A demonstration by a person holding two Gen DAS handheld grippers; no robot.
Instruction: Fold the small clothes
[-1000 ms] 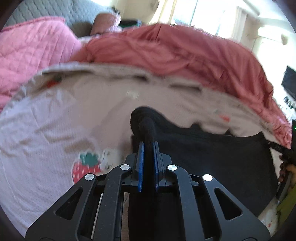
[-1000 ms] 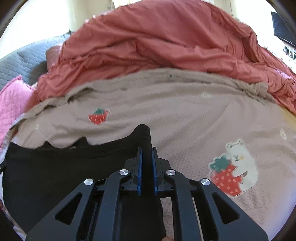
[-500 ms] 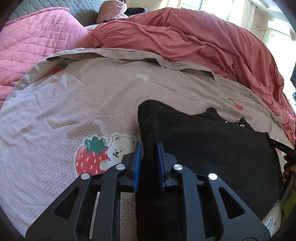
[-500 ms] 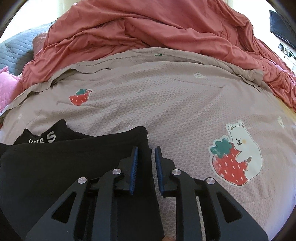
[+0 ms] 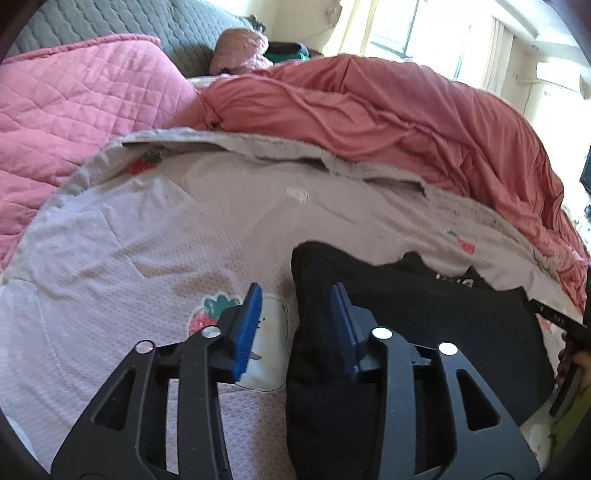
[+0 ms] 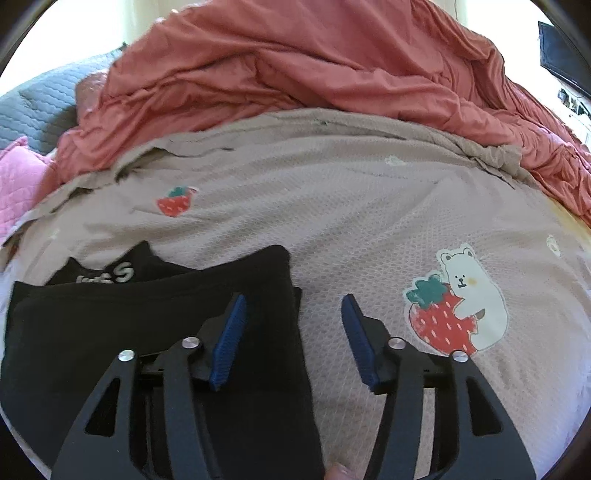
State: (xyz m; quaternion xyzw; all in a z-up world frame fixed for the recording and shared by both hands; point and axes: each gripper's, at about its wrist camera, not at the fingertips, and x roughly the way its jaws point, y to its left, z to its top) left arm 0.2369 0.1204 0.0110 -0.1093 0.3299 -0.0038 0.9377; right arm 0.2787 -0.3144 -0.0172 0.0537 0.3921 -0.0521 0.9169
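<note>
Now opening: left gripper (image 5: 295, 295), blue pads (image 5: 246, 332) spread, nothing pinched; left edge of black garment (image 5: 424, 332) lying between the jaws, just beside the right-hand pad, whether touching it cannot be told. Also opening: right gripper (image 6: 293, 301), pads (image 6: 229, 339) well apart, clear of the cloth; right edge of the same black garment (image 6: 147, 325) under the gap, beneath the left-hand pad. Folded flat on the bed, white lettering (image 6: 114, 275) peeking at the far edge. Underneath, a mauve-grey bedspread (image 6: 332, 206) printed with a bear hugging a strawberry (image 6: 454, 302) just right of the right gripper, a lone strawberry (image 6: 174, 201) farther off; another such bear print (image 5: 269, 350) between the left gripper's pads. Beyond, a rumpled salmon-red duvet (image 5: 388, 110) heaped along the far side. Farther left, a pink quilted blanket (image 5: 74, 110) and a grey quilted headboard (image 5: 147, 22).
</note>
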